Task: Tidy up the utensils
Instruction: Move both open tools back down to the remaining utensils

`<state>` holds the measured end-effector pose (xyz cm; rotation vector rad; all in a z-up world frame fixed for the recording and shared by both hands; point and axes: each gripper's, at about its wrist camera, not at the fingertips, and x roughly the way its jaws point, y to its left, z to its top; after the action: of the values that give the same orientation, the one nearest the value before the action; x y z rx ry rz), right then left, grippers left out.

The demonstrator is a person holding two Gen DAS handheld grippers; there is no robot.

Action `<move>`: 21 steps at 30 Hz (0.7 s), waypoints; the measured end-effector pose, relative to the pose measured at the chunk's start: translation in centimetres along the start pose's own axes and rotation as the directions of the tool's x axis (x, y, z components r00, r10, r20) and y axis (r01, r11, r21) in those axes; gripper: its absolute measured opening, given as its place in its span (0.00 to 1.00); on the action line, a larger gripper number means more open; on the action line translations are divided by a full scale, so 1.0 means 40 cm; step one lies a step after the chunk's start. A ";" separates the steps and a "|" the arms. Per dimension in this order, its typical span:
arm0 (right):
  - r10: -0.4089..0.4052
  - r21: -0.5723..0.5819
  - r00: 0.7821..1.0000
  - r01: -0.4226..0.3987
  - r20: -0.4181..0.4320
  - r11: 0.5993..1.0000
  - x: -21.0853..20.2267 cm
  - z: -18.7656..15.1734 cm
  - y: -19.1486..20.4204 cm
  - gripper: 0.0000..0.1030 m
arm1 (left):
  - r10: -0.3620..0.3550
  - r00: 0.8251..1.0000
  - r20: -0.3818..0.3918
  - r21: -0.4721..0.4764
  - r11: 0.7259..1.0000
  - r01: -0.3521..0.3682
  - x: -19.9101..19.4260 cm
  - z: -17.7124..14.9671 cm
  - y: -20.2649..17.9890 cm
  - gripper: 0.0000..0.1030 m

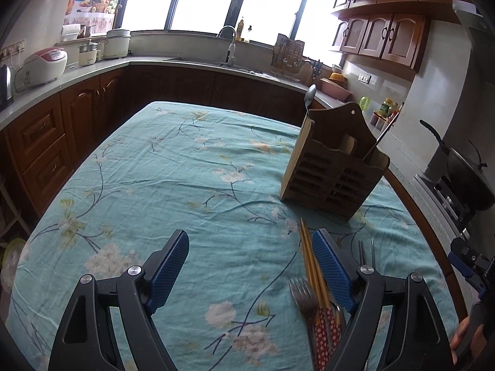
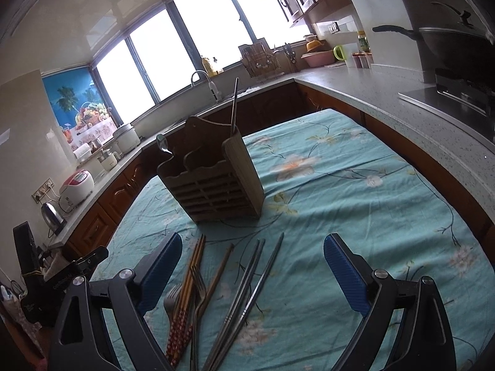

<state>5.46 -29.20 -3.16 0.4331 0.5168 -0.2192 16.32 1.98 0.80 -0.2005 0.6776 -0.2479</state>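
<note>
- Wooden utensil holder [image 2: 213, 179] stands upright on the table [image 2: 355, 210], just above the middle of the right wrist view and at the right of centre in the left wrist view [image 1: 334, 167].
- Sticking up out of the holder are a spoon [image 1: 310, 95] at one end and a thin metal stick [image 2: 234, 108] at the other.
- Loose utensils lie on the teal floral cloth at the lower middle of the right wrist view: red-handled wooden chopsticks [image 2: 185, 296], a fork [image 2: 171, 301], one plain wooden chopstick [image 2: 218, 275], and metal chopsticks [image 2: 247, 284].
- Left tongs [image 1: 250, 247] sit at the bottom of their own view, jaws wide apart, holding nothing; the wooden chopsticks [image 1: 309, 262] lie just inside the right-hand blue pad.
- Right tongs [image 2: 253, 250] also stand wide apart and empty, above the scattered utensils.
- Cabinets [image 1: 383, 37] fill the upper right of the left wrist view.
</note>
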 end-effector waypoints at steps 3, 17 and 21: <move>-0.007 -0.006 1.000 0.007 -0.008 1.000 -0.003 -0.011 -0.002 0.92 | 0.001 1.000 -0.015 -0.002 1.000 -0.001 0.006 0.000 -0.001 0.80; -0.041 -0.038 0.995 0.038 -0.086 0.999 0.069 -0.026 0.004 0.91 | 0.016 0.990 -0.142 0.084 0.996 -0.004 0.117 0.034 -0.063 0.79; -0.057 -0.039 0.991 0.052 -0.119 0.998 0.108 -0.025 -0.004 0.91 | 0.016 0.985 -0.172 0.104 0.995 0.002 0.171 0.057 -0.086 0.78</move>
<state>8.64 -29.30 -6.24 0.3996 0.6503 -0.2372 22.35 -3.04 -0.61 -0.0770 0.8347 -0.2950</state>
